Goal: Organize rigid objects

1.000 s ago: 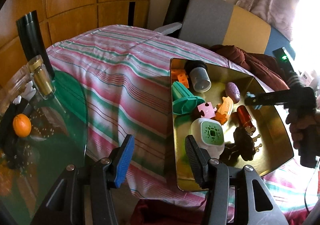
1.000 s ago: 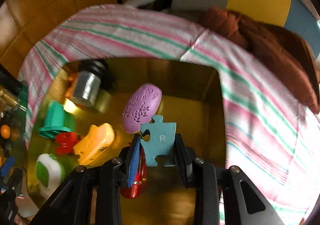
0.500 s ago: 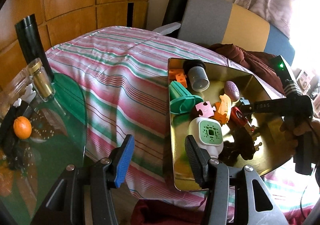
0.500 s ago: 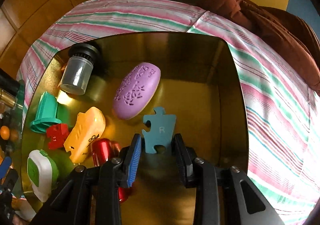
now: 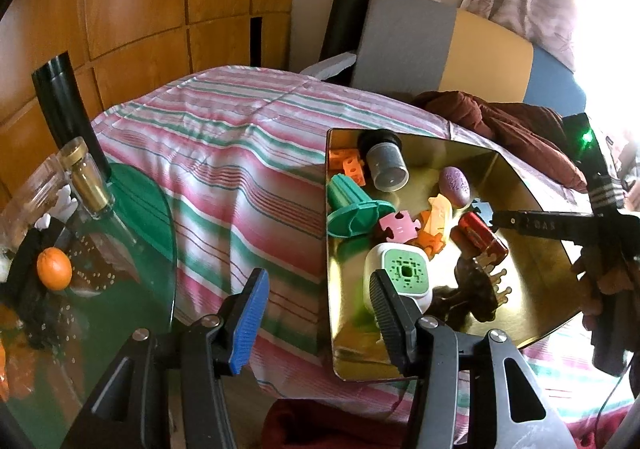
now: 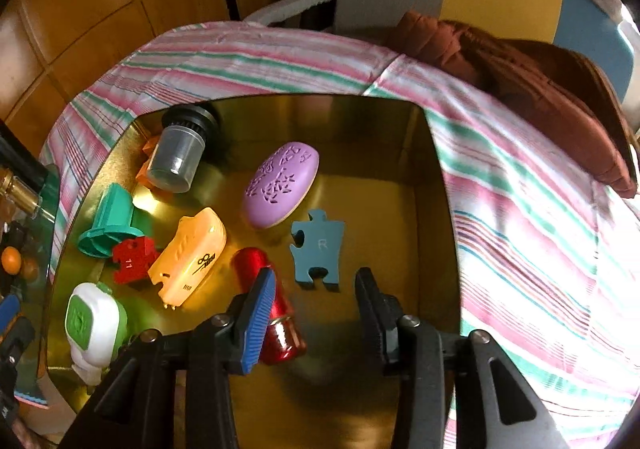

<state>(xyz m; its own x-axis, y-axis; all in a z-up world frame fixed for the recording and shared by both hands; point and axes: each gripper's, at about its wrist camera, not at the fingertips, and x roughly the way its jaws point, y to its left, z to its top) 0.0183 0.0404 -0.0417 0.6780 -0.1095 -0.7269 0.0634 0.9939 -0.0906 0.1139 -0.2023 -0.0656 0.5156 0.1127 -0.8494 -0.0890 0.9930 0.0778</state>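
Observation:
A gold tray (image 6: 436, 185) (image 5: 532, 281) on a striped cloth holds several rigid items. A blue puzzle piece (image 6: 318, 251) marked R lies flat on the tray floor, also small in the left wrist view (image 5: 482, 208). My right gripper (image 6: 314, 313) is open just behind it, touching nothing. Beside it lie a red cylinder (image 6: 272, 309), a purple oval (image 6: 282, 185), an orange case (image 6: 190, 257) and a grey cup (image 6: 178, 161). My left gripper (image 5: 316, 325) is open and empty at the tray's near left edge, by a white and green device (image 5: 400, 281).
A green funnel-shaped piece (image 5: 352, 205), a pink puzzle piece (image 5: 398, 227) and a brown comb (image 5: 476, 289) also lie in the tray. A glass side table (image 5: 100, 281) at left carries an orange (image 5: 54, 269) and a bottle (image 5: 88, 185). A brown garment (image 6: 540, 89) lies behind the tray.
My right gripper lowered the blue puzzle piece onto the tray, opened and let it go. The left gripper has hardly moved.

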